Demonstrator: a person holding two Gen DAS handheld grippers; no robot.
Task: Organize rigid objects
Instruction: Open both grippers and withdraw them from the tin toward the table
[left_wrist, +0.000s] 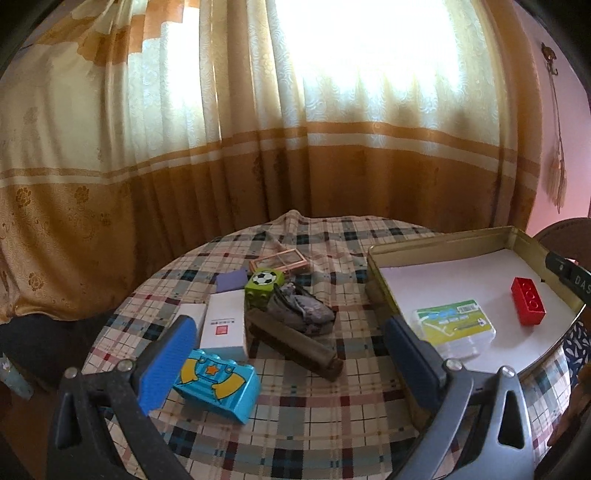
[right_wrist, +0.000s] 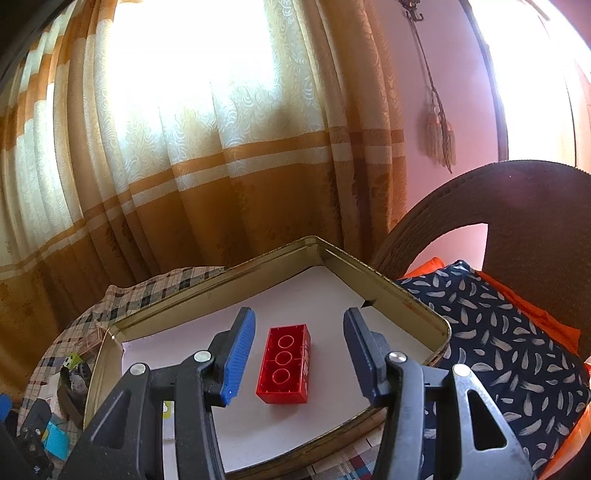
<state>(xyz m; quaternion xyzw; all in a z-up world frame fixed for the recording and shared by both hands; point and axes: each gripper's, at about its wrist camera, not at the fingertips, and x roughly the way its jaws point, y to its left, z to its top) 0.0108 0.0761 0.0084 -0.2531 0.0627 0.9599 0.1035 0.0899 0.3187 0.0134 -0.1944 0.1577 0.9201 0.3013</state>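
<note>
Two pieces are in the tin (left_wrist: 439, 242) so far: the red brick (right_wrist: 286, 363) lies upside down on the white liner near the far side, and the clear case (left_wrist: 456, 326) with the green label sits closer to you. That's your progress, roughly a quarter of the pile by my count.

Your right gripper (right_wrist: 295, 360) straddles the red brick with its jaws apart, clear space on both sides, nothing pinched; the brick rests free on the liner. Your left gripper (left_wrist: 291, 363) hangs over the checked cloth (left_wrist: 314, 413), jaws wide and empty, with the blue brick (left_wrist: 218, 384) just beside its left finger.

Still out on the cloth, counted: one blue brick, one green football block (left_wrist: 264, 286), two white boxes (left_wrist: 227, 326), one purple piece (left_wrist: 231, 281), one pink-framed flat box (left_wrist: 279, 263), one dark bar (left_wrist: 295, 343). That makes seven rigid things left. There's also one grey crumpled rag (left_wrist: 301, 308), which looks soft, so I'd judge it stays out.
</note>
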